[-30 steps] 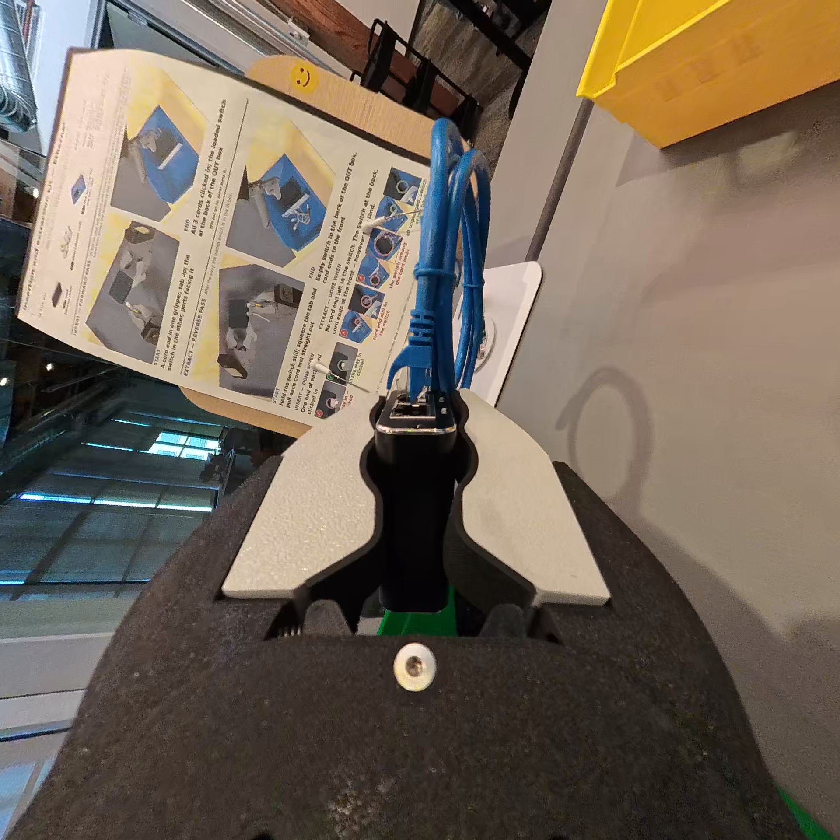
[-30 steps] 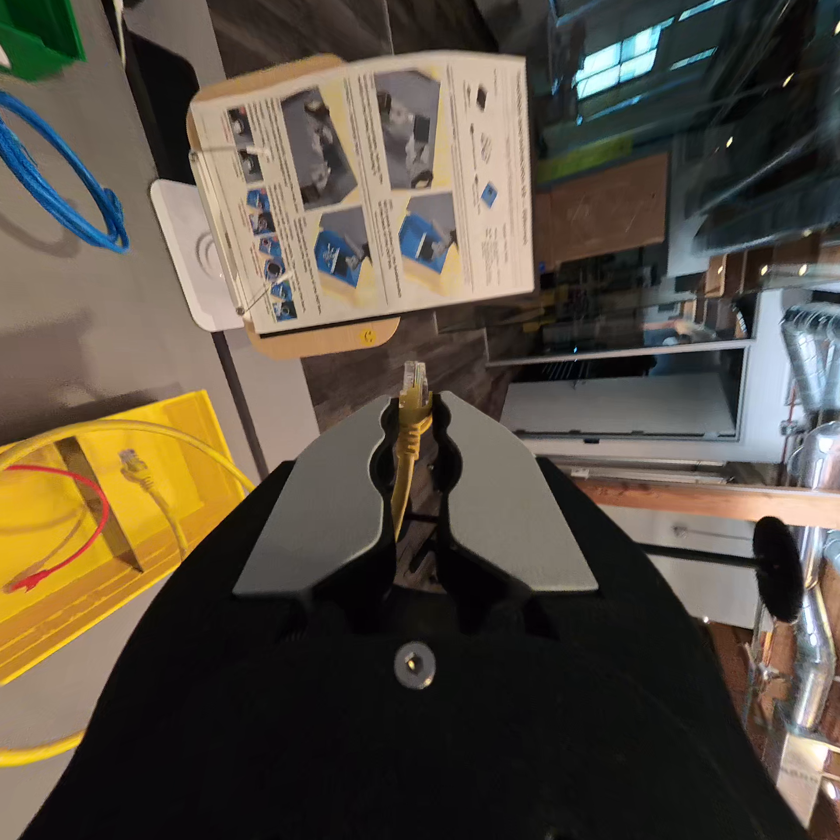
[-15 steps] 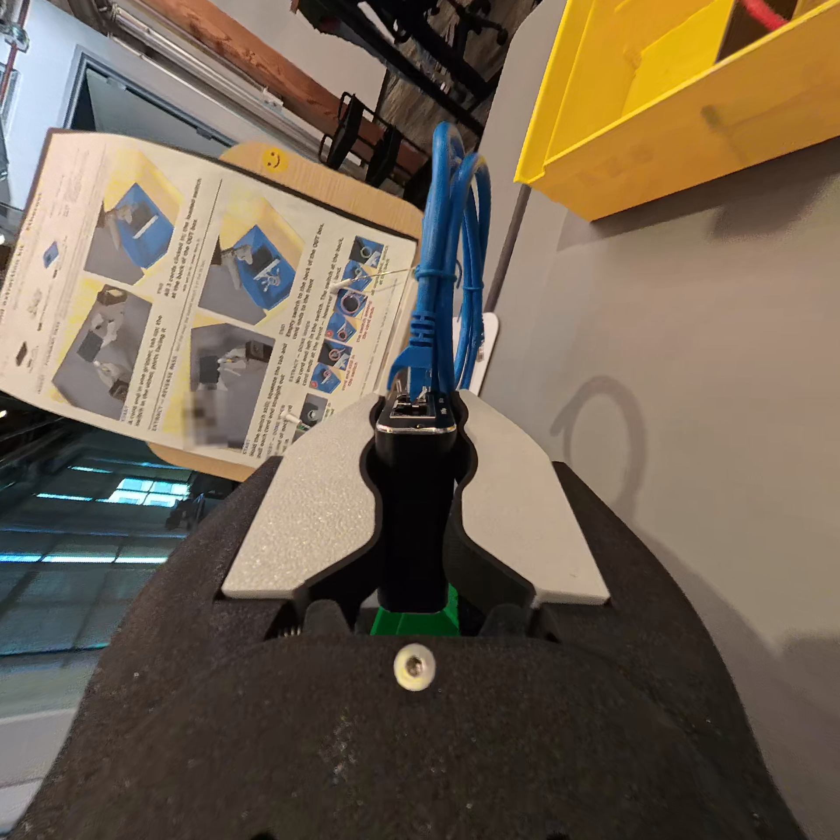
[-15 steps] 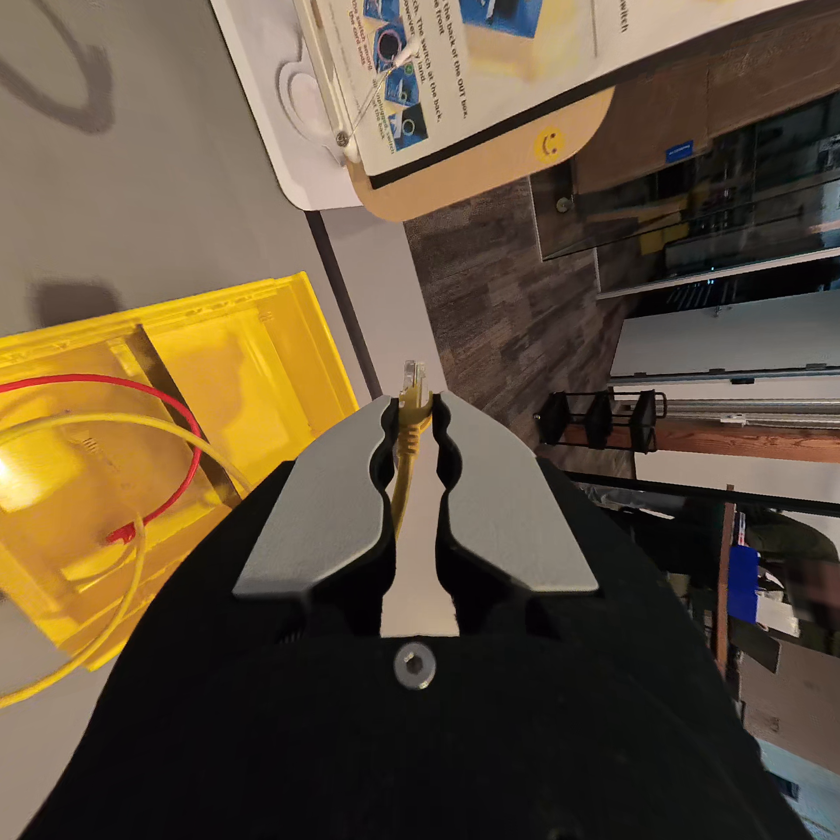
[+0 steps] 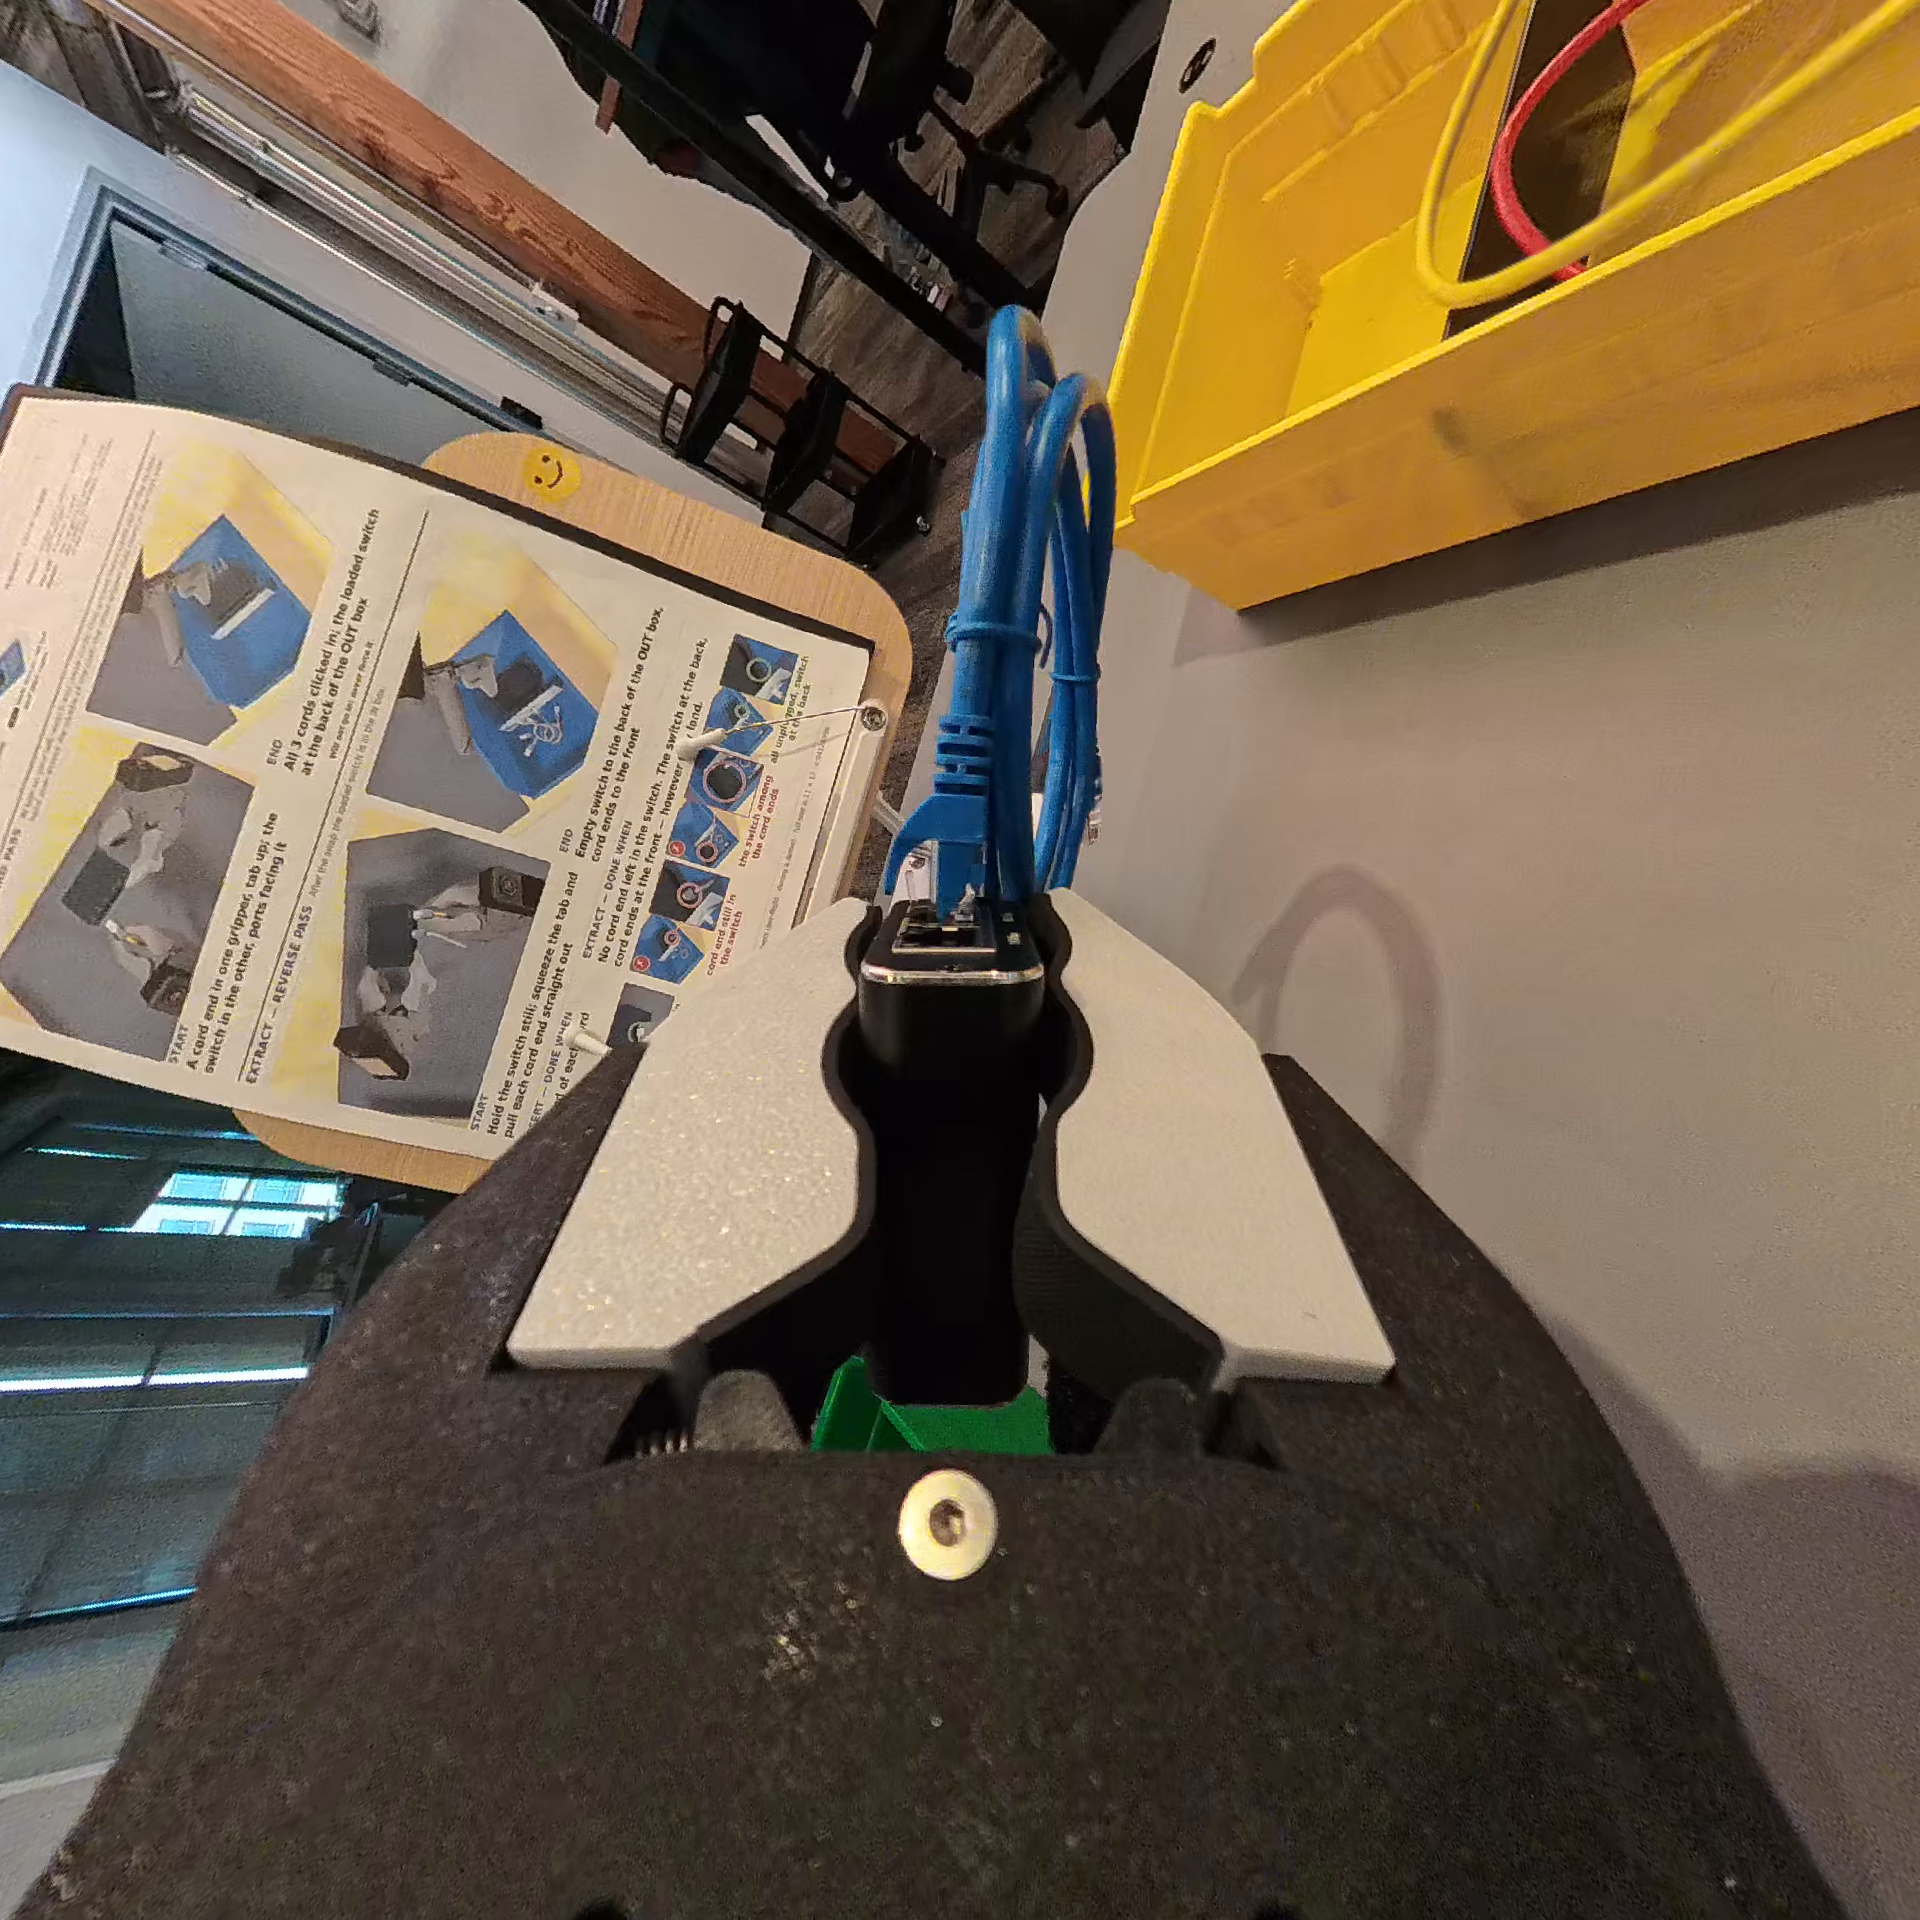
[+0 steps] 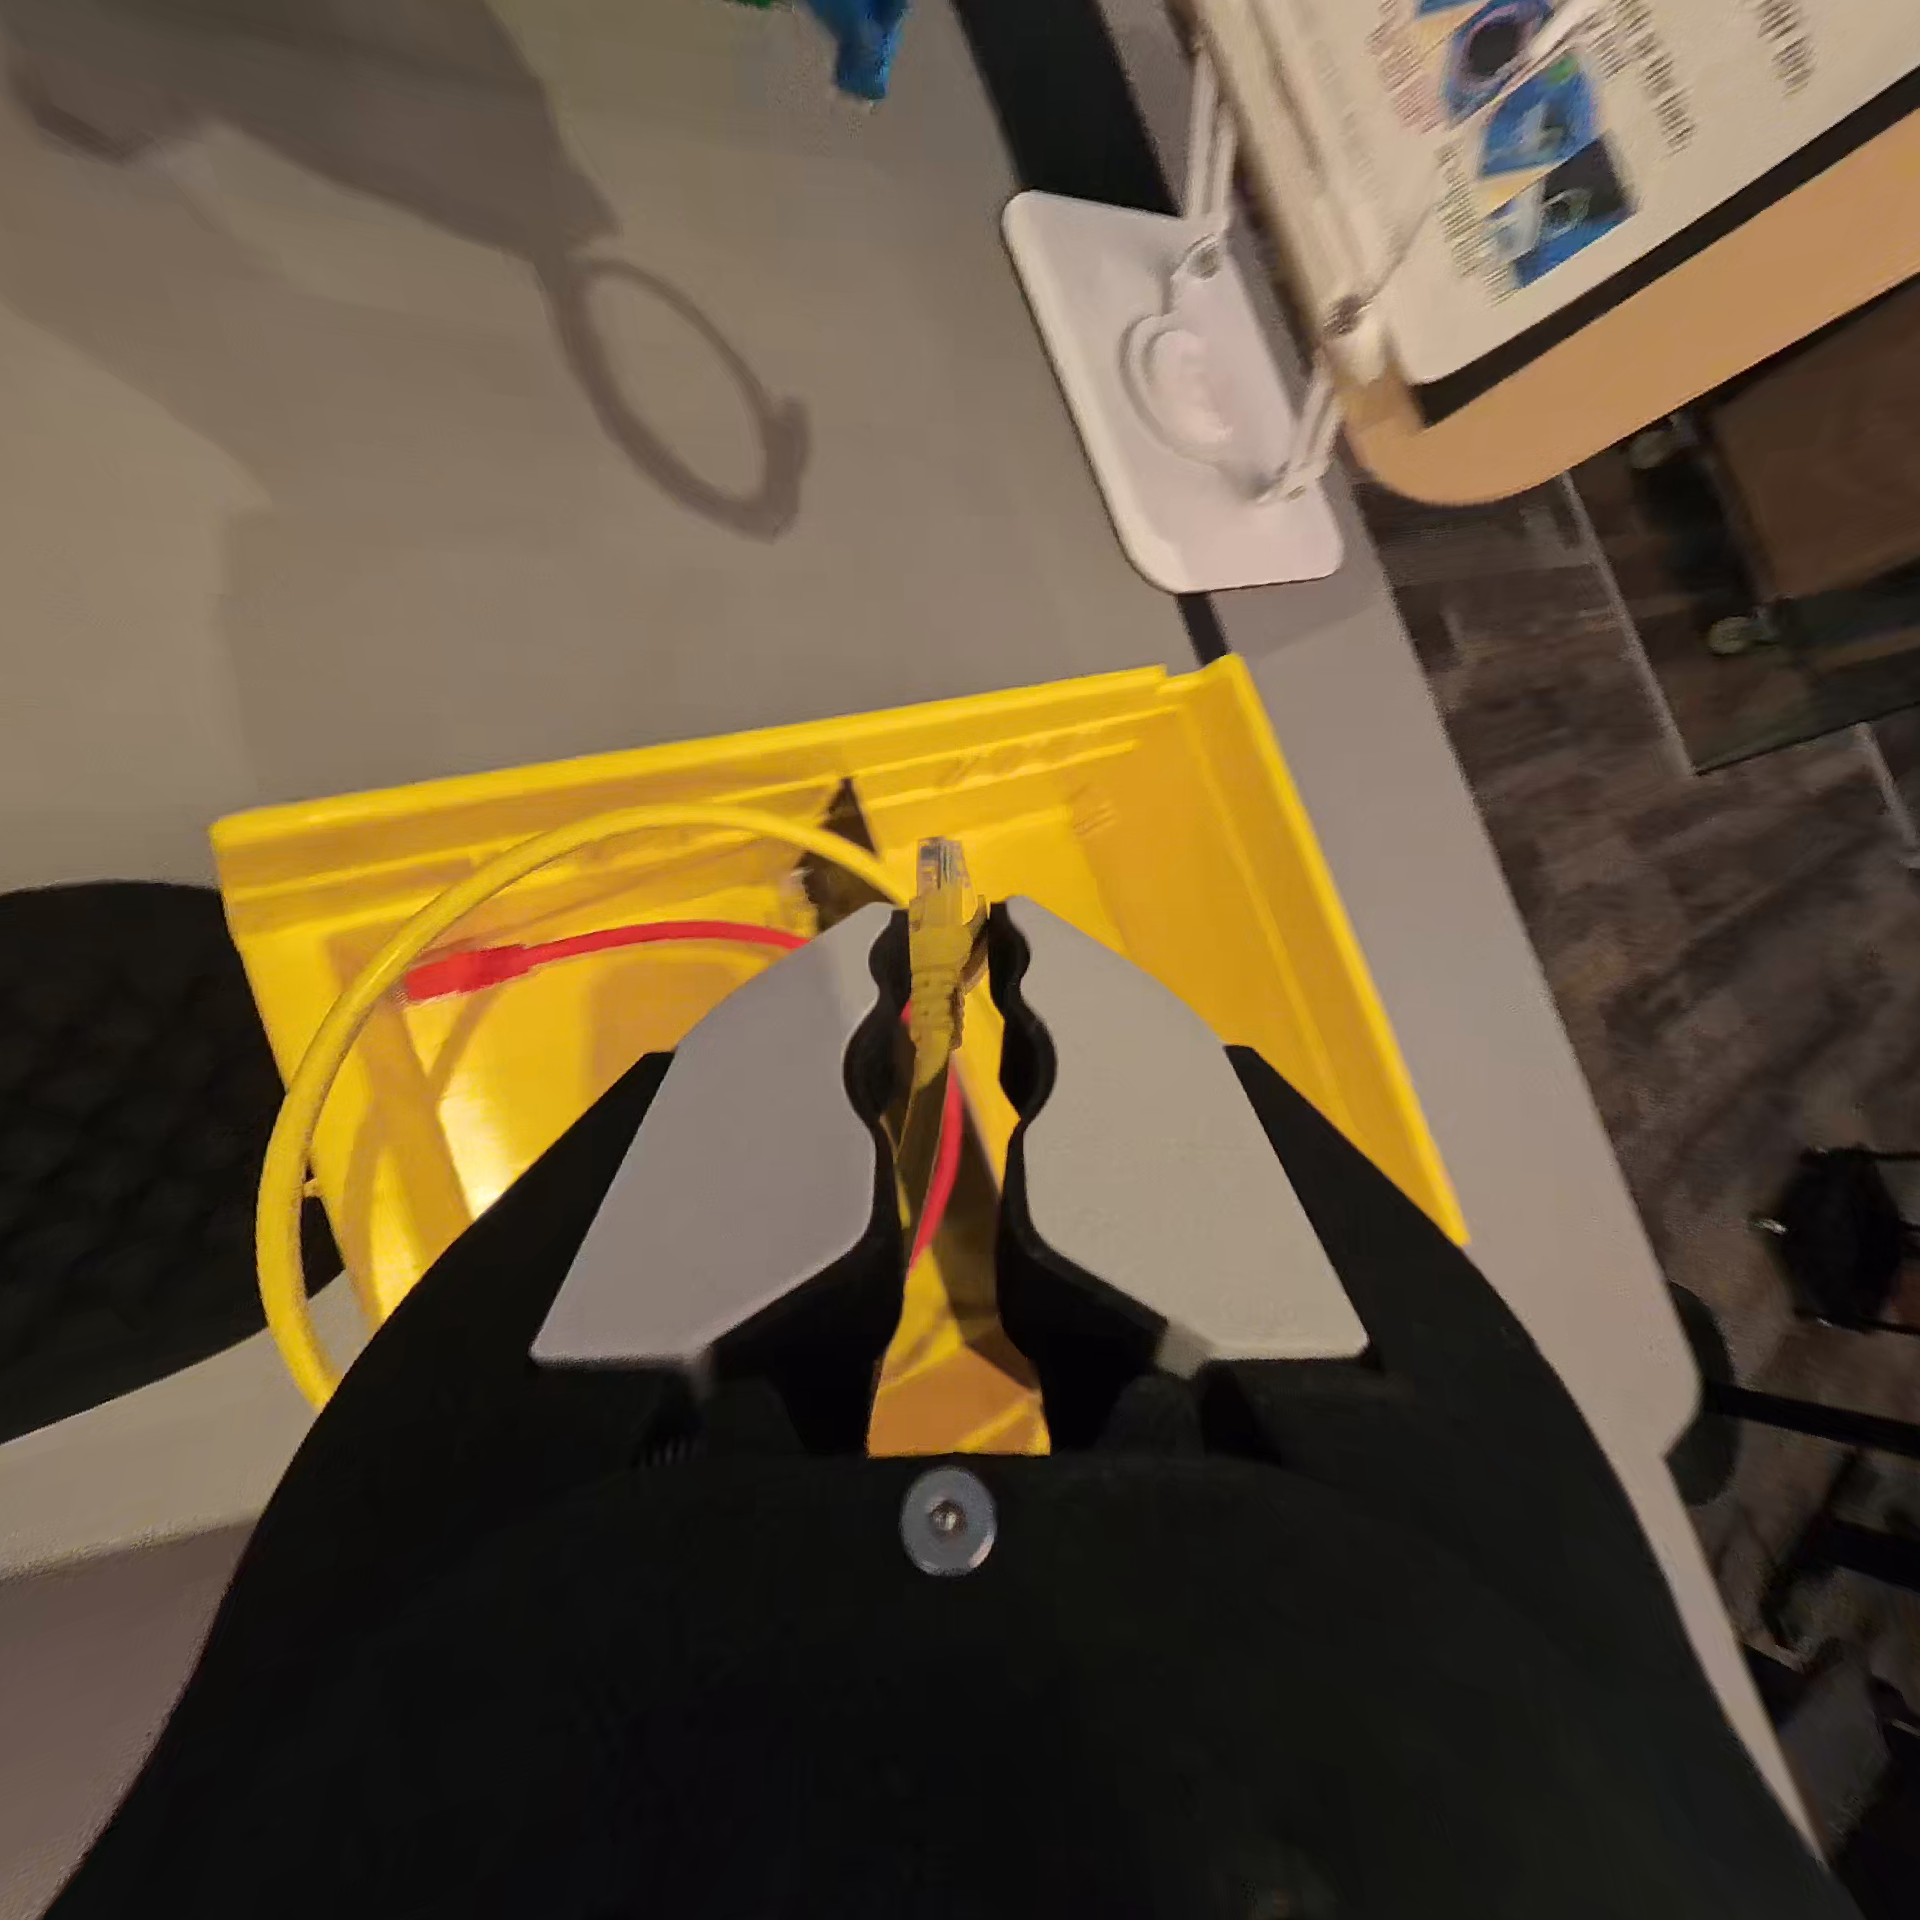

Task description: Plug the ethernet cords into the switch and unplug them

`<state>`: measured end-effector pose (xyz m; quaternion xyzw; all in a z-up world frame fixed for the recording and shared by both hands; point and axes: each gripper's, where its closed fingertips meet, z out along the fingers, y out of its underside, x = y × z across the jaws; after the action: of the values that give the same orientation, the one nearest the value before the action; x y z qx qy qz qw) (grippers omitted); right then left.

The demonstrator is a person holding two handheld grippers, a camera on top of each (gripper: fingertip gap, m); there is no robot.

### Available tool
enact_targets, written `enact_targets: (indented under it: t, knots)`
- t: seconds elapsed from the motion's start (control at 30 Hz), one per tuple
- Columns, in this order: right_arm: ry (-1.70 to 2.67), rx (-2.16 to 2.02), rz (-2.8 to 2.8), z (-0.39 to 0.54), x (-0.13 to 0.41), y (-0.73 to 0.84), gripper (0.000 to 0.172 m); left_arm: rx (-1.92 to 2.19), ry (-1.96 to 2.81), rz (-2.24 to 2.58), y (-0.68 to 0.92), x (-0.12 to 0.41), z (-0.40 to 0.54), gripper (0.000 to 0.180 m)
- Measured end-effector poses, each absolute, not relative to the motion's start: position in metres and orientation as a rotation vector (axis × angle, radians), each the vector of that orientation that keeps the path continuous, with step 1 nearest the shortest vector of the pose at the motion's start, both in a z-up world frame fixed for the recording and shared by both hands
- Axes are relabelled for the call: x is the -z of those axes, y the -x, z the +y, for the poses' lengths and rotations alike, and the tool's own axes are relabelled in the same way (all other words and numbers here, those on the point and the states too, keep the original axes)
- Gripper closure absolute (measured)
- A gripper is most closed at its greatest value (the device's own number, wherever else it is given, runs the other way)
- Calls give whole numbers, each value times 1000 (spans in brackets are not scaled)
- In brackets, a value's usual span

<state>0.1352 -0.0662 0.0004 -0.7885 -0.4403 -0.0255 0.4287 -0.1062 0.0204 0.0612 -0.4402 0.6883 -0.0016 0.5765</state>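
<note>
Gripping, left side: the left gripper (image 5: pixel 951 940) is clamping a black switch (image 5: pixel 951 1049) between its two grey fingers (image 5: pixel 727 1122), both pressing on the switch's sides, with the port face pointing away from the camera.
Plugged cord: a blue ethernet cord (image 5: pixel 1029 582) is sitting with one connector in a port of the switch; its bundled loops are standing up beyond the fingertips, and its other connector (image 5: pixel 1091 821) is hanging free just beside the bundle.
Behind the left gripper: an instruction sheet (image 5: pixel 395 769) on a wooden board (image 5: pixel 665 520) is leaning to the left, over a grey table (image 5: pixel 1558 935).
Bin, left wrist view: a yellow bin (image 5: pixel 1455 416) is lying at the upper right, with yellow and red cords looping inside it.
Gripping, right side: the right gripper (image 6: pixel 940 925) is pinching a yellow ethernet cord (image 6: pixel 940 935) at its boot, fingers closed on it, with the clear plug (image 6: pixel 938 862) sticking out past the fingertips.
Yellow cord's run: the cable is curving back in a wide loop (image 6: pixel 343 1039) over the bin's left part.
Bin, right wrist view: the bin (image 6: pixel 1299 883) is lying directly beneath the gripper, and a red cord (image 6: pixel 582 951) is resting inside it.
Far right: a white stand base (image 6: pixel 1174 416) is sitting near the table edge, carrying the sheet (image 6: pixel 1558 156).
</note>
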Motion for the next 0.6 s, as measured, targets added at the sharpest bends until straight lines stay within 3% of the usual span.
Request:
enact_targets:
  t: [0.33,0.6]
  knots:
    - [2100,-205,-1087,-110,68,-86,155,-14,1021,1617,105,-62,17,155]
    - [1968,-271,-824,-100,32,-90,155,-16,1010,1634,102,-60,12,155]
